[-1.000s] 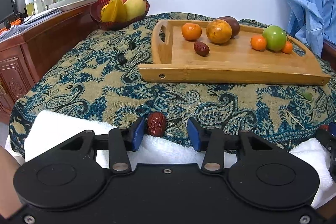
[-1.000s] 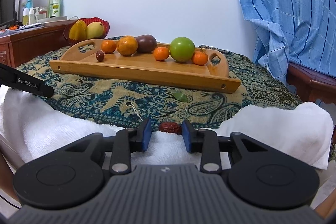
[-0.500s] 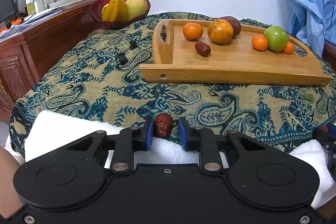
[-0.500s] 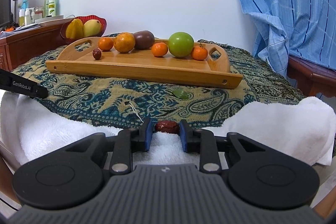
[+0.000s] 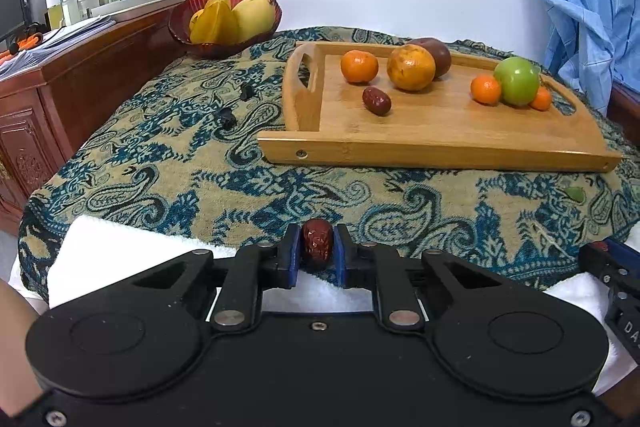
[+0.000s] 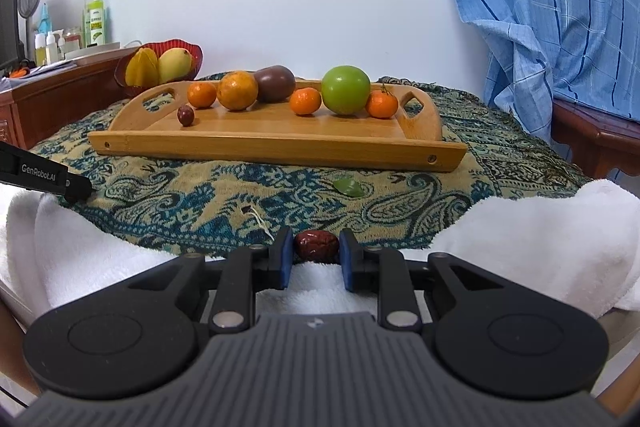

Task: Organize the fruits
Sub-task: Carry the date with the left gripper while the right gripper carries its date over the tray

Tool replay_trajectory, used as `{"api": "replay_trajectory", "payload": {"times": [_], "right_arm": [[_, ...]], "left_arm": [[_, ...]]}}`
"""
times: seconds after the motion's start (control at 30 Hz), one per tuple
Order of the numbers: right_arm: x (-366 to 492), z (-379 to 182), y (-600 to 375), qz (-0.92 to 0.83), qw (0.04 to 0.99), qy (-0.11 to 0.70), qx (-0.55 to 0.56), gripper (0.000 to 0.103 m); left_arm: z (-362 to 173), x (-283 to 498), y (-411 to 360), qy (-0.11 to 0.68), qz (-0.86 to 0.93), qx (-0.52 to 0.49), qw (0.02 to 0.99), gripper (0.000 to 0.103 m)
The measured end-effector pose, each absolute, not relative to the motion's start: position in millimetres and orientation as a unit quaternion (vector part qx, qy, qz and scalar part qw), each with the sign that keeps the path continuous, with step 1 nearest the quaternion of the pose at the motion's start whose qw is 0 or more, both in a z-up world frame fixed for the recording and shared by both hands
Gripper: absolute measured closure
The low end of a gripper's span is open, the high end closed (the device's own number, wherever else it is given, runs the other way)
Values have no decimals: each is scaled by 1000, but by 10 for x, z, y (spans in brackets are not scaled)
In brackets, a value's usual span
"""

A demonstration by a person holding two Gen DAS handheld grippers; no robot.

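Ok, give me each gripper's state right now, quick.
Left gripper: shut on a red date, at the white towel's edge.
Right gripper: shut on another red date, held lengthwise between the pads.

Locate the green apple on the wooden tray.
In the right wrist view the green apple sits right of centre at the back of the wooden tray, between two small oranges.

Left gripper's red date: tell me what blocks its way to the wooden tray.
Nothing visible does. The left gripper is shut on the red date; only bare paisley cloth lies before the wooden tray. Its low front rim must be cleared.
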State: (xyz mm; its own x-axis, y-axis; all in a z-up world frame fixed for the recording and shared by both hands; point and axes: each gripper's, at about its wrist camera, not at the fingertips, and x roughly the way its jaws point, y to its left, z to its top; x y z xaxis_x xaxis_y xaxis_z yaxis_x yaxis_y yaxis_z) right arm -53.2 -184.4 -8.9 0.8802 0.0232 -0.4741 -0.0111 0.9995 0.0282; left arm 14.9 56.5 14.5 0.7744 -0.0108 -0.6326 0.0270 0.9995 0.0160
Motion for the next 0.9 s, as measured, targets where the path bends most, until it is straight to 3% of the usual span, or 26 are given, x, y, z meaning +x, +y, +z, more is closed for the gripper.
{"api": "replay_trajectory", "payload": {"times": [0.9], "right_arm": [[-354,93,-1826,13,978,208,22,74]], "left_arm": [[355,219,125,319,-69,24,945,86]]}}
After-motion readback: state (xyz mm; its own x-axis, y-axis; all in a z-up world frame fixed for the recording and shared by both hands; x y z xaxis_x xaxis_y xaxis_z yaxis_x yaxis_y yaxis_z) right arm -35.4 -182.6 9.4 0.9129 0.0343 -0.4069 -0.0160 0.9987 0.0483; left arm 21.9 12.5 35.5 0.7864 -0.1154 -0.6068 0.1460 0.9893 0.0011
